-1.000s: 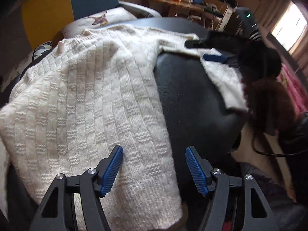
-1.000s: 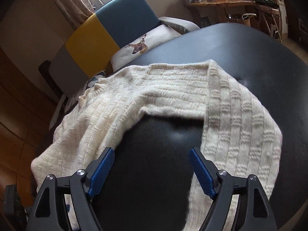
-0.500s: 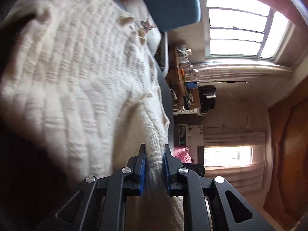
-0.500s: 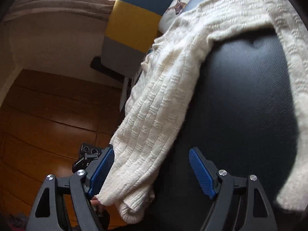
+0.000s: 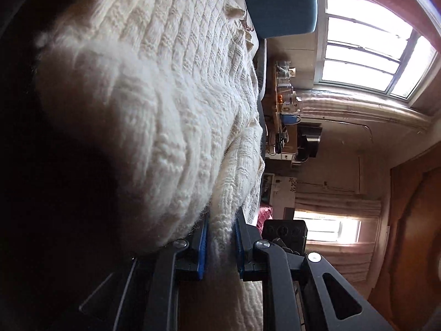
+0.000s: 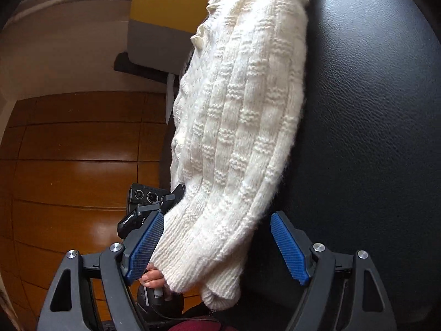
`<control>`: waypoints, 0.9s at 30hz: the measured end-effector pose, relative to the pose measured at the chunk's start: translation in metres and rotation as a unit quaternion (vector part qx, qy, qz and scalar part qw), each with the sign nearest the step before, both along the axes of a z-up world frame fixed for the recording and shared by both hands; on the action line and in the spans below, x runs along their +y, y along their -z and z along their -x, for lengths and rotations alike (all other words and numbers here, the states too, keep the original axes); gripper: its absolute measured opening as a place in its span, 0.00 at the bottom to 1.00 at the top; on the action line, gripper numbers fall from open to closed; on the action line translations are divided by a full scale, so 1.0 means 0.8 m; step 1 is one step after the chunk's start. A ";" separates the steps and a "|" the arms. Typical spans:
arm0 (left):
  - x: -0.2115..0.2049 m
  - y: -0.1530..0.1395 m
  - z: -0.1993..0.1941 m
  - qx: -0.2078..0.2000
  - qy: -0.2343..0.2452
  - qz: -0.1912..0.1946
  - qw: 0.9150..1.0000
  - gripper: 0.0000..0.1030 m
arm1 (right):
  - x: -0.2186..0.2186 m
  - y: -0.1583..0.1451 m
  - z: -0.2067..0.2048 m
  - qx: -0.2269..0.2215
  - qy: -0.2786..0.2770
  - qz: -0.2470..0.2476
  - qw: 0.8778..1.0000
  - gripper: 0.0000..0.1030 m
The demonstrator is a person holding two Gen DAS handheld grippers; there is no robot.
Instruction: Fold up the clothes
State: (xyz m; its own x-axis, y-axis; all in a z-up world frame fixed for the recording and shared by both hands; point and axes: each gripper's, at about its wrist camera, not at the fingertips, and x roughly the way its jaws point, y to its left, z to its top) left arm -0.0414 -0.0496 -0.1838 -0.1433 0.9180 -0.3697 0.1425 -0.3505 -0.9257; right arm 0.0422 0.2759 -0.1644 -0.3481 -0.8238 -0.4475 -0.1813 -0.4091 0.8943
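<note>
left gripper (image 5: pixel 220 244): pinching the sweater (image 6: pixel 237 115) hem at the black cushion's (image 6: pixel 363 127) edge, anchoring it.
right gripper (image 6: pixel 217 245): spreading wide around the hanging cuff, lining up a grab.

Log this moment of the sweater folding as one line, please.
left gripper: shut on sweater edge | right gripper: open, around cuff | surface: black cushion

I see the sweater (image 6: pixel 242 127) is cream-white, knit in a basket-weave check with a ribbed cuff. Surface under it (image 6: pixel 366 127): black, pebbled leather grain. Gripper pads (image 6: pixel 289 251): blue, fine cross-hatch, on black frames. Chair back (image 5: pixel 278 2): yellow over blue; through the other lens, yellow over grey. Floor (image 6: pixel 71 165): glossy orange-brown planks.
</note>
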 end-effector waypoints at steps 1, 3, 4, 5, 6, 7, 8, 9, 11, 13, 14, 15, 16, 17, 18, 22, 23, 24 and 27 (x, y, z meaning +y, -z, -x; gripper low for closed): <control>-0.002 0.000 0.000 0.000 0.001 0.001 1.000 0.15 | -0.002 0.002 -0.003 -0.010 0.003 -0.007 1.000 0.80; -0.004 -0.001 -0.002 0.003 0.003 0.003 1.000 0.16 | -0.009 -0.003 -0.001 -0.005 0.012 -0.029 0.999 0.79; -0.003 -0.002 -0.003 0.008 0.005 0.007 1.000 0.16 | -0.013 -0.006 0.000 -0.001 0.016 -0.041 0.999 0.79; -0.001 -0.004 -0.004 0.015 0.008 0.015 1.000 0.16 | -0.020 -0.010 0.004 0.013 0.015 -0.055 0.998 0.78; 0.001 -0.007 -0.005 0.022 0.012 0.023 0.999 0.16 | -0.028 -0.015 0.009 0.030 0.013 -0.070 0.997 0.62; 0.003 -0.011 -0.006 0.029 0.015 0.028 0.999 0.16 | -0.036 -0.020 0.014 0.047 0.010 -0.085 0.995 0.36; 0.005 -0.014 -0.008 0.034 0.020 0.032 0.999 0.17 | -0.041 -0.021 0.019 0.050 0.008 -0.100 0.994 0.26; 0.008 -0.017 -0.008 0.039 0.024 0.037 0.998 0.19 | -0.046 -0.020 0.024 0.050 0.007 -0.116 0.992 0.17; 0.007 -0.021 -0.011 0.048 0.025 0.048 0.997 0.21 | -0.041 -0.027 0.026 0.060 0.015 -0.138 0.988 0.12; 0.004 -0.024 -0.013 0.046 0.025 0.049 0.997 0.23 | -0.032 -0.052 0.019 0.092 0.019 -0.187 0.978 0.11; 0.001 -0.026 -0.015 0.047 0.023 0.048 0.997 0.25 | -0.028 -0.066 0.014 0.108 0.019 -0.221 0.969 0.11; -0.002 -0.029 -0.018 0.049 0.022 0.047 0.997 0.31 | -0.025 -0.079 0.009 0.123 0.019 -0.255 0.959 0.11; -0.004 -0.033 -0.019 0.054 0.022 0.045 0.997 0.36 | -0.024 -0.090 0.004 0.130 0.012 -0.318 0.939 0.11; -0.004 -0.038 -0.020 0.060 0.023 0.041 0.997 0.48 | -0.024 -0.101 -0.001 0.135 0.002 -0.386 0.913 0.11; -0.004 -0.042 -0.021 0.065 0.022 0.037 0.997 0.55 | -0.020 -0.102 -0.005 0.130 -0.008 -0.446 0.885 0.11; -0.020 -0.043 -0.030 0.060 0.007 0.031 0.998 0.56 | 0.032 -0.067 -0.024 0.071 -0.014 -0.540 0.839 0.11; -0.025 -0.040 -0.034 0.057 0.002 0.033 0.998 0.56 | 0.040 -0.061 -0.026 0.064 -0.009 -0.553 0.831 0.11; -0.030 -0.038 -0.038 0.053 -0.004 0.038 0.998 0.56 | 0.043 -0.055 -0.024 0.057 -0.003 -0.568 0.821 0.11; -0.047 -0.030 -0.049 0.041 -0.023 0.055 0.997 0.56 | 0.059 -0.053 -0.023 0.040 0.023 -0.603 0.797 0.12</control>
